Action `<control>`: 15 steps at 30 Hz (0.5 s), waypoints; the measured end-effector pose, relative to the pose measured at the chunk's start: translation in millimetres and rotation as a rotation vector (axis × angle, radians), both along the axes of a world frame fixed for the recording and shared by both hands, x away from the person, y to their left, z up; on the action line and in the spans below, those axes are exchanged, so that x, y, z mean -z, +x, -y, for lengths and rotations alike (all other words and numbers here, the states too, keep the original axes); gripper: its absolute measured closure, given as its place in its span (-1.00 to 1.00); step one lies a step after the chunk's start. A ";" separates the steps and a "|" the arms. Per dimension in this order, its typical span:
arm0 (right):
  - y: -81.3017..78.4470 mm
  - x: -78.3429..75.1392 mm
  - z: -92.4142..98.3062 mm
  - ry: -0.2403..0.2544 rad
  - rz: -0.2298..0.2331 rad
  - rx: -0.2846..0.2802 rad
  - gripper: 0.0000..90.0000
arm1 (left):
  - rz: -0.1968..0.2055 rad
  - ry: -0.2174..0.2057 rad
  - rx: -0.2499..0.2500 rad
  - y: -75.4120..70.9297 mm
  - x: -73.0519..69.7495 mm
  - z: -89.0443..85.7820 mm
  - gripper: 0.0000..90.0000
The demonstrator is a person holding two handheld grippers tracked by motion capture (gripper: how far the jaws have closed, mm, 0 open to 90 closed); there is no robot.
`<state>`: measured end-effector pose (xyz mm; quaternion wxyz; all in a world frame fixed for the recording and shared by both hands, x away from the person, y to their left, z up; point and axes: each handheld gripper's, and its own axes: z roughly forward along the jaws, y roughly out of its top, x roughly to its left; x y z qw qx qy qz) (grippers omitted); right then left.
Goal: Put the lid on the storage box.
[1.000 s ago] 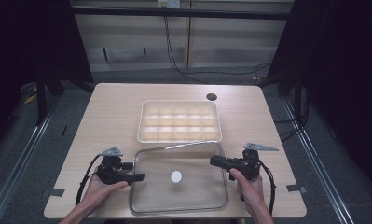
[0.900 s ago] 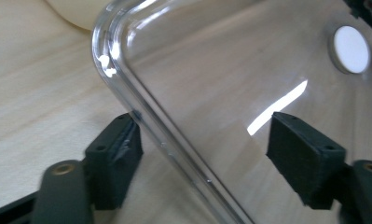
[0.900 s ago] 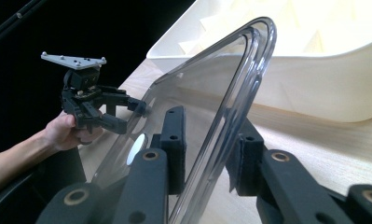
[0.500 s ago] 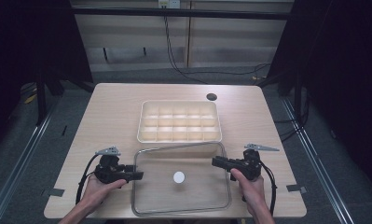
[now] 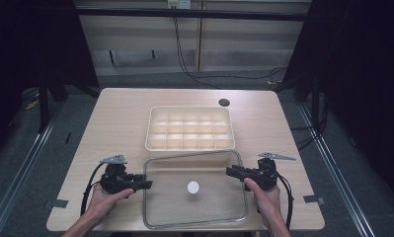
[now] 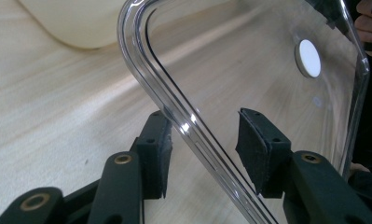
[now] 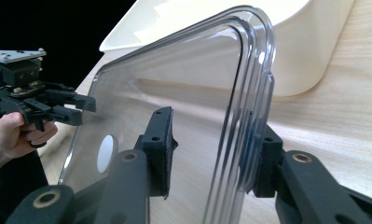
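A clear plastic lid (image 5: 204, 170) with a white round sticker (image 5: 193, 187) lies flat on the table, just in front of a cream compartment tray (image 5: 189, 144). My left gripper (image 5: 146, 185) reaches in level from the left. Its jaws have just been closing, and the lid's left rim (image 6: 193, 126) runs between the pads with a gap on each side. My right gripper (image 5: 231, 172) comes in from the right. Its jaws have just been opening around the right rim (image 7: 242, 116), and the inner pad (image 7: 160, 149) stands clear of the plastic.
The wooden table (image 5: 120, 123) has a dark round hole (image 5: 224, 102) at its far right. Cables trail from both grippers toward the near edge. Bare wood lies to the left and right of the tray.
The lid and its white sticker have slid slightly to the right. Both hands have stayed where they were.
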<state>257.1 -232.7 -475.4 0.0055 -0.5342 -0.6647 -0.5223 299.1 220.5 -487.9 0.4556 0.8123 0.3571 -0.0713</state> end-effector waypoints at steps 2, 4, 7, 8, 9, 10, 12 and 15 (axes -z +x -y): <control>-0.3 -0.1 1.0 0.010 -0.005 0.012 0.30 | -0.033 -0.040 -0.004 0.3 -0.6 0.3 0.29; -0.5 -0.1 1.8 0.016 -0.006 0.013 0.30 | -0.037 -0.052 0.002 -0.8 -1.1 0.8 0.31; -0.8 -0.3 1.3 0.014 -0.006 0.018 0.29 | -0.003 -0.037 0.005 -1.9 -5.3 1.7 0.30; -0.8 -0.8 1.0 0.009 -0.003 0.017 0.28 | 0.002 -0.039 0.006 -2.0 -6.4 1.3 0.31; -0.9 -1.4 0.6 0.006 0.000 0.018 0.27 | 0.004 -0.049 0.004 -2.0 -7.9 0.4 0.33; -1.1 -2.2 0.5 0.001 0.002 0.018 0.26 | 0.009 -0.060 0.003 -2.1 -9.6 -0.7 0.36; -1.2 -3.8 0.1 -0.002 0.011 0.016 0.25 | 0.021 -0.069 0.002 -2.2 -13.4 -2.8 0.41; -1.0 -5.4 -1.6 -0.014 0.017 0.019 0.22 | 0.041 -0.071 -0.001 -2.3 -16.3 -4.2 0.44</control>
